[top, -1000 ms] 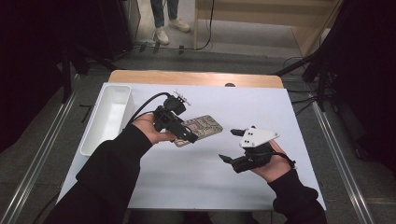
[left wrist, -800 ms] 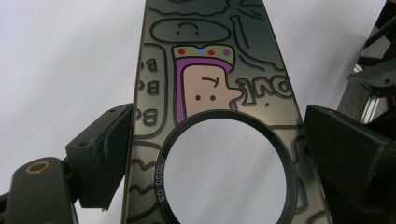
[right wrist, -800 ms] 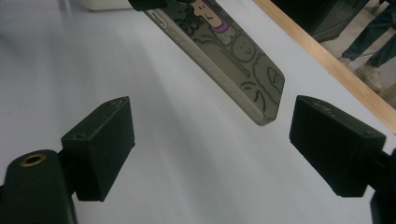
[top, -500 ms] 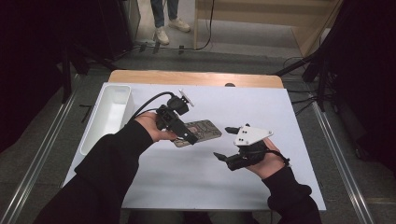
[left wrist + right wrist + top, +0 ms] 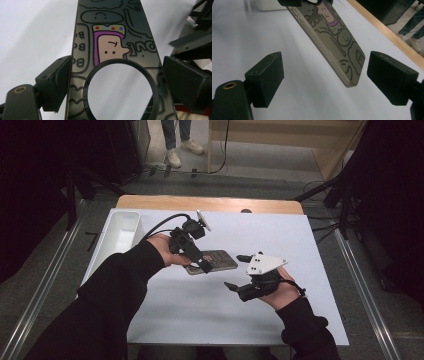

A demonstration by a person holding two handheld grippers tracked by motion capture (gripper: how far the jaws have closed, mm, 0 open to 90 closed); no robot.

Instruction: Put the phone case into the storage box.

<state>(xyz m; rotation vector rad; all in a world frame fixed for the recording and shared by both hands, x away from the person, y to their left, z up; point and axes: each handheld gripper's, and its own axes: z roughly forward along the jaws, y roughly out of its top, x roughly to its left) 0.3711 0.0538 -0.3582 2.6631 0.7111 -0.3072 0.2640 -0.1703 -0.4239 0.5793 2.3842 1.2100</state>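
A dark translucent phone case (image 5: pixel 219 259) printed with cartoon figures and a round ring hole is held just above the white table (image 5: pixel 175 320), tilted. My left gripper (image 5: pixel 200 265) is shut on its near end; in the left gripper view both jaws press the long edges of the case (image 5: pixel 110 47) beside the ring. My right gripper (image 5: pixel 235 271) is open to the right of the case. In the right gripper view the free end of the case (image 5: pixel 332 42) hangs between and just ahead of the spread jaws of the right gripper (image 5: pixel 324 77), touching neither.
A white rectangular tray (image 5: pixel 122 232) stands at the table's far left. A wooden strip (image 5: pixel 210 203) runs along the far edge. A person's feet (image 5: pixel 172 157) stand on the floor beyond it. Metal rails flank the table.
My right gripper has moved left and forward, up to the free end of the case. The left gripper keeps the case in nearly the same spot.
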